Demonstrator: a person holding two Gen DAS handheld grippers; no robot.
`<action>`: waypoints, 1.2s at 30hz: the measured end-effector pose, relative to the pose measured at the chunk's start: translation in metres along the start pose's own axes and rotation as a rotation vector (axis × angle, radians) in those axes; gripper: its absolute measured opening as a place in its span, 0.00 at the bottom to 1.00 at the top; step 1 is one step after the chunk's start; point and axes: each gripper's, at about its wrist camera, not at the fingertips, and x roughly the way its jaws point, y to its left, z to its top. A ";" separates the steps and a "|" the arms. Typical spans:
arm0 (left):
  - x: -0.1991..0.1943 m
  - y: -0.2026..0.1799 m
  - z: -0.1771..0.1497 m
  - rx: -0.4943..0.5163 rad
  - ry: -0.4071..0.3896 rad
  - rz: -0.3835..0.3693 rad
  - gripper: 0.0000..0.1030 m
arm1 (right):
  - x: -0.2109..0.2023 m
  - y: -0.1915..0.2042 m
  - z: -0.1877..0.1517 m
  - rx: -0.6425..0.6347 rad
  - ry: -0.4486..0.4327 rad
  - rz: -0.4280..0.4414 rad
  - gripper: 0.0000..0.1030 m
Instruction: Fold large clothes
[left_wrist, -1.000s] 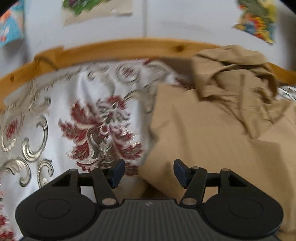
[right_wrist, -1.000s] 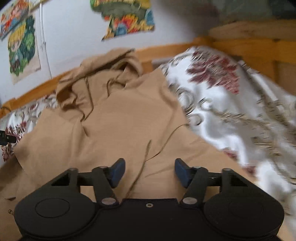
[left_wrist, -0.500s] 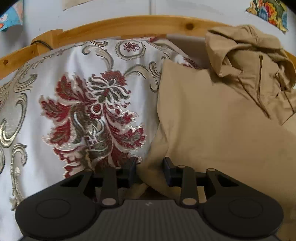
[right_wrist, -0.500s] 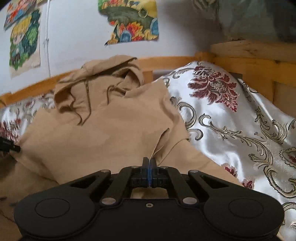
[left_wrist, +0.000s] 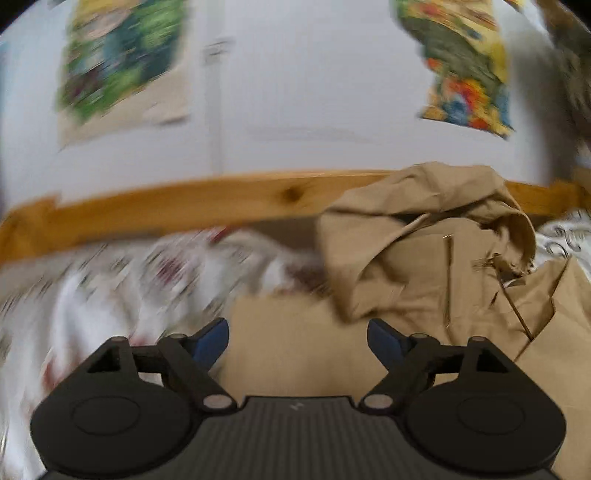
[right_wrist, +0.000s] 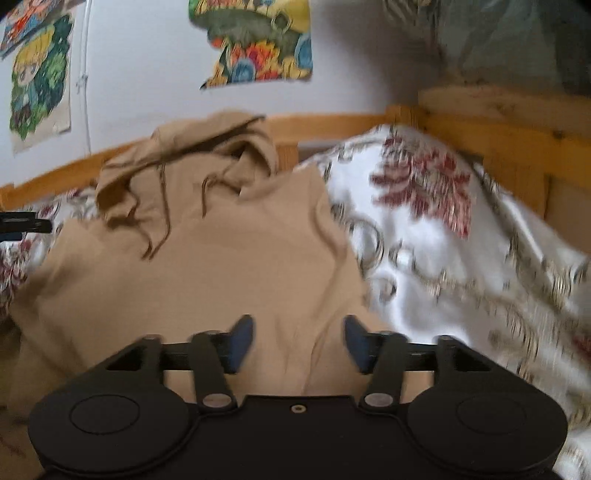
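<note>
A tan hoodie (right_wrist: 207, 266) lies spread on a bed, its hood (right_wrist: 184, 155) bunched against the far wooden rail. In the left wrist view the hoodie (left_wrist: 424, 280) fills the right side, hood crumpled at the back. My left gripper (left_wrist: 297, 339) is open and empty, just above the hoodie's left part. My right gripper (right_wrist: 297, 341) is open and empty, over the hoodie's right part near its right edge. The left gripper's tip shows at the left edge of the right wrist view (right_wrist: 22, 223).
A white bedspread (right_wrist: 461, 258) with red and gold flowers covers the bed. A wooden bed rail (left_wrist: 184, 206) runs along the back and a wooden frame (right_wrist: 498, 125) stands at the right. Posters (right_wrist: 255, 40) hang on the white wall.
Both grippers closed on the hoodie's edges half a second ago and have since opened and let go. The left gripper has tilted up and moved; its view is blurred.
</note>
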 end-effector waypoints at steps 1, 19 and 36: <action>0.011 -0.009 0.006 0.045 -0.004 0.004 0.83 | 0.005 -0.002 0.011 0.004 -0.008 0.004 0.70; 0.040 -0.044 0.020 0.300 -0.225 0.069 0.03 | 0.249 0.099 0.167 -0.519 -0.047 -0.047 0.55; 0.019 -0.018 -0.022 0.175 -0.216 0.031 0.04 | 0.169 0.041 0.116 -0.490 -0.259 0.062 0.01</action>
